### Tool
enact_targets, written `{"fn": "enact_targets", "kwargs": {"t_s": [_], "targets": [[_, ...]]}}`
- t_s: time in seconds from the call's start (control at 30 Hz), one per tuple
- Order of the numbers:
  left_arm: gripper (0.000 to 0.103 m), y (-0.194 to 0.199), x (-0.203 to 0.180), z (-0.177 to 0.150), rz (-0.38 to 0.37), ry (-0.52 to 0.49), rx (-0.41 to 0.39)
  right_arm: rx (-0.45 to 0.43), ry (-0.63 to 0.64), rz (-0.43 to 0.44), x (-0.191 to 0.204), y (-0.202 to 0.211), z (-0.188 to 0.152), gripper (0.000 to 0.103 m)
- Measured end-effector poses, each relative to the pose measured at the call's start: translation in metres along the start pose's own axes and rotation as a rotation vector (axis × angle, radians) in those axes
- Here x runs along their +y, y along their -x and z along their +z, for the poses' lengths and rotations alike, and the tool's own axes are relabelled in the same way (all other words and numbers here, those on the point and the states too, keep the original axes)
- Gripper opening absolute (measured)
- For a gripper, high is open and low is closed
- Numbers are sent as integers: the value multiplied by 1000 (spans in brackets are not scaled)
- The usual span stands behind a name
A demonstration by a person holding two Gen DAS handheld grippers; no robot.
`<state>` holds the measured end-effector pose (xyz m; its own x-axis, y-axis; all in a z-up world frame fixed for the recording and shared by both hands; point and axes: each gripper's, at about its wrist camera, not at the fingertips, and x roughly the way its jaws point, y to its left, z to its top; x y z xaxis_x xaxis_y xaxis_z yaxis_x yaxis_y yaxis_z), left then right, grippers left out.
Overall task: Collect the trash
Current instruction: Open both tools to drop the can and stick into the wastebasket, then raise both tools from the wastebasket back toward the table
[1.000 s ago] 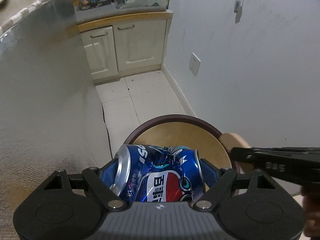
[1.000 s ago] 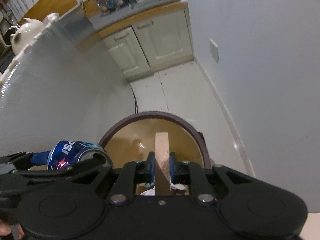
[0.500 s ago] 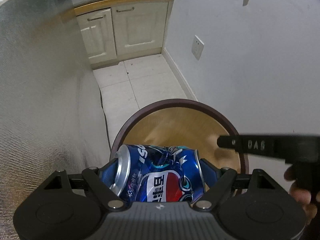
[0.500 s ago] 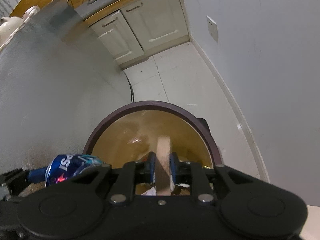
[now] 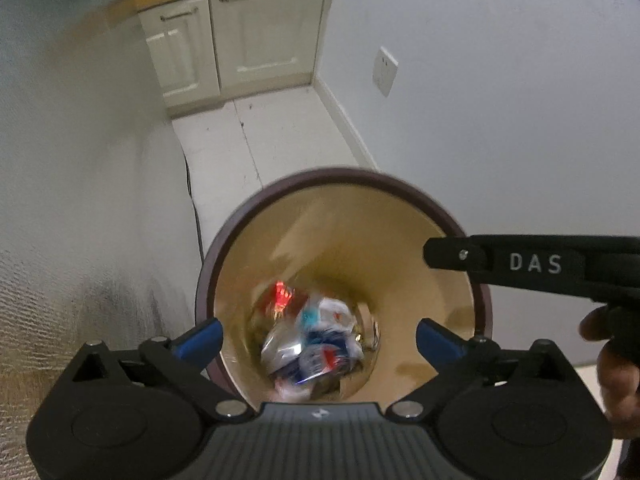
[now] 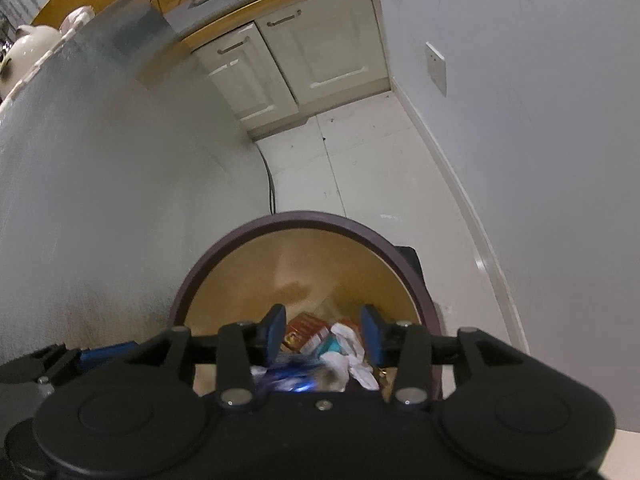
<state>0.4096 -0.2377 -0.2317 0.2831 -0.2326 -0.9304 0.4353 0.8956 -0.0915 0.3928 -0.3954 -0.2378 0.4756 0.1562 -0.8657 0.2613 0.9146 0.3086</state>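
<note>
Both claws stand wide open and hold nothing: a second ago the left gripper [image 5: 318,334] clamped a blue can and the right gripper [image 6: 322,330] a flat wooden piece, and both have now been let go. The can [image 5: 316,354] lies blurred on the heap of wrappers [image 6: 344,344] at the bottom of the bin [image 5: 280,196], below the claws. Beyond the bin's far rim are the floor [image 6: 360,168] and cabinet [image 5: 240,40]. This load seems delivered.

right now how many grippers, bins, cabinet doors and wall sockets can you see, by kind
grippers: 2, left gripper and right gripper, both open
bins: 1, round bin holding a trash pile
cabinet doors: 2
wall sockets: 1
total: 6
</note>
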Motion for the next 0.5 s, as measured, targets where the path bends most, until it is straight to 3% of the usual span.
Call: {"fn": "enact_targets", "kwargs": {"t_s": [0.23,0.5], "targets": [[103,-3,-1,-5,21,-20,48,26,74,-22,2,2,-9,51],[103,-2,0,-11,19,-17,47,8,122,-30,1,11,-18,79]]}}
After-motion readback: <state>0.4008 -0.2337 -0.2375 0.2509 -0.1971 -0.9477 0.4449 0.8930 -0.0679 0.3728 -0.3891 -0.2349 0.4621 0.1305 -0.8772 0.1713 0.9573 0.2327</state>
